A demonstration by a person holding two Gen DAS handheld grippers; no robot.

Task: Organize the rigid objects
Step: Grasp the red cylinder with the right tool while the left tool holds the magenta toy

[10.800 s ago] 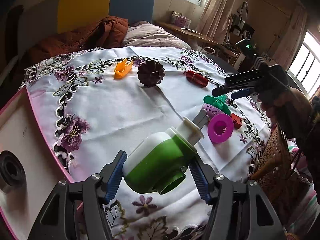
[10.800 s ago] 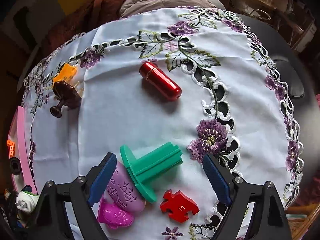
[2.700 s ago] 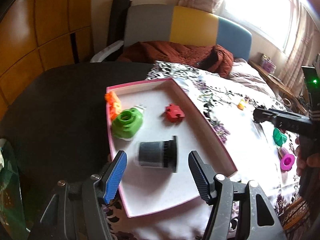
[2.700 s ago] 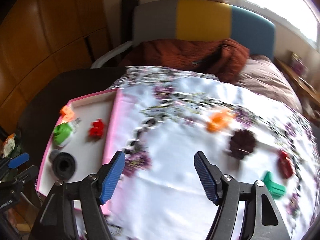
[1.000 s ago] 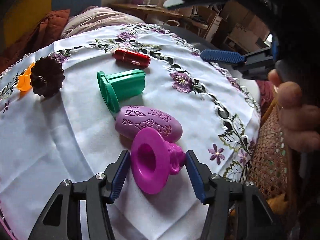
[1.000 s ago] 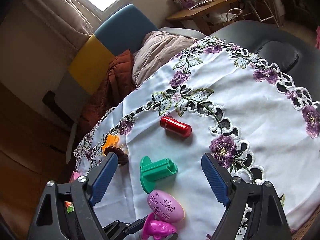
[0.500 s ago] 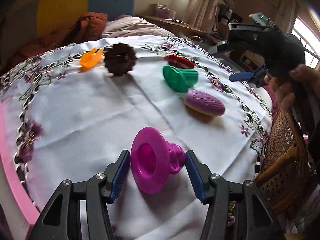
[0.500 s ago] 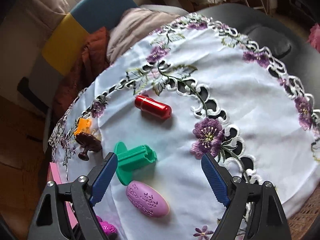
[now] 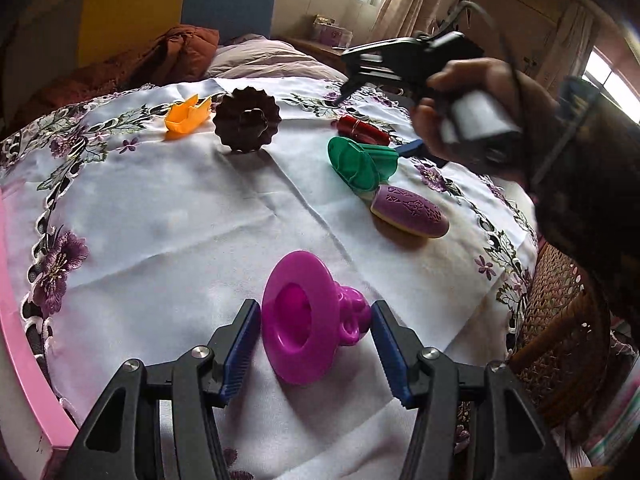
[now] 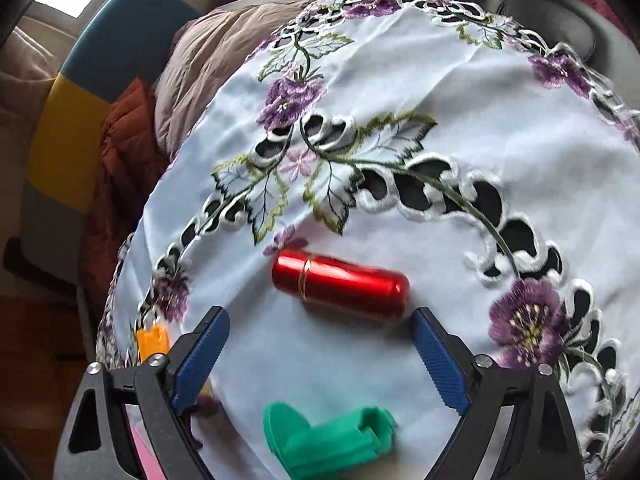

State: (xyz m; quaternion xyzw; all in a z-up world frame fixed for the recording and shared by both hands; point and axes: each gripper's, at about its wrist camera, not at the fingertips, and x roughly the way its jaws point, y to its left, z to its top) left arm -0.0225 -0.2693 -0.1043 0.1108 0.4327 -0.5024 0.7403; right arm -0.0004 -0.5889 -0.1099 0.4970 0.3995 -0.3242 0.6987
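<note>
My left gripper [image 9: 312,334] is shut on a magenta flanged piece [image 9: 308,320] and holds it above the white embroidered cloth [image 9: 180,216]. On the cloth lie a green flanged piece [image 9: 360,162], a purple patterned oval [image 9: 410,216], a red cylinder [image 9: 362,130], a brown scalloped piece [image 9: 246,119] and an orange piece [image 9: 187,119]. My right gripper [image 10: 320,354] is open over the cloth, just short of the red cylinder [image 10: 340,284], with the green piece [image 10: 332,442] below between its arms. The right gripper also shows in the left wrist view [image 9: 400,64], held by a hand.
A pink tray rim [image 9: 20,340] runs along the left edge. A wicker basket [image 9: 560,344] stands off the table's right side. A chair with yellow and blue back [image 9: 176,12] and brown clothing [image 9: 160,56] lies behind the table.
My right gripper has moved down and closer to the red cylinder and green piece. My left gripper keeps the magenta piece and has drifted a little over the cloth.
</note>
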